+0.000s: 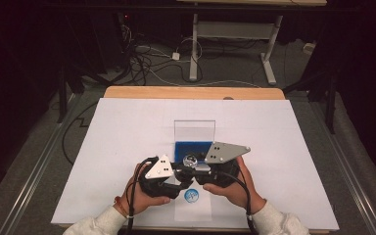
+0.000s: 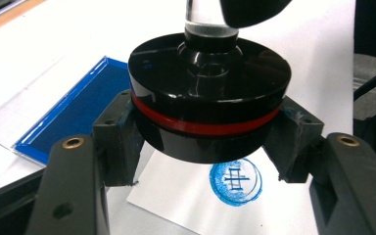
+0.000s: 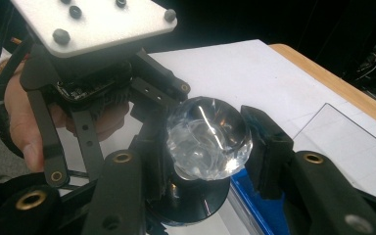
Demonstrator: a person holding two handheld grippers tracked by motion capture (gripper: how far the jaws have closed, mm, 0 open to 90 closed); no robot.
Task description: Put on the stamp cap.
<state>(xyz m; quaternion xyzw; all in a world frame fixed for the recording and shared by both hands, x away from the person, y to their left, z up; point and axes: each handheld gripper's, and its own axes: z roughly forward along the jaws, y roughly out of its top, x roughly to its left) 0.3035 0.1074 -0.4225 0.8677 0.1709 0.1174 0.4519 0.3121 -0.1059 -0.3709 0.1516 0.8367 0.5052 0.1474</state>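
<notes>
The left tongs clamp the black stamp's base; the right tongs grip its clear crystal knob. The stamp hangs over a blue imprint, near the bench's front edge, beside the blue ink tray.

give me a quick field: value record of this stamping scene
held thing: round black stamp with a red band and clear faceted knob
left gripper: shut on the stamp's black base
right gripper: shut on the clear knob
stamp height: lifted above the paper
mark: round blue print on a white paper slip, under the stamp
ink: blue ink pad tray beside the slip
surface: white sheet on the table
</notes>
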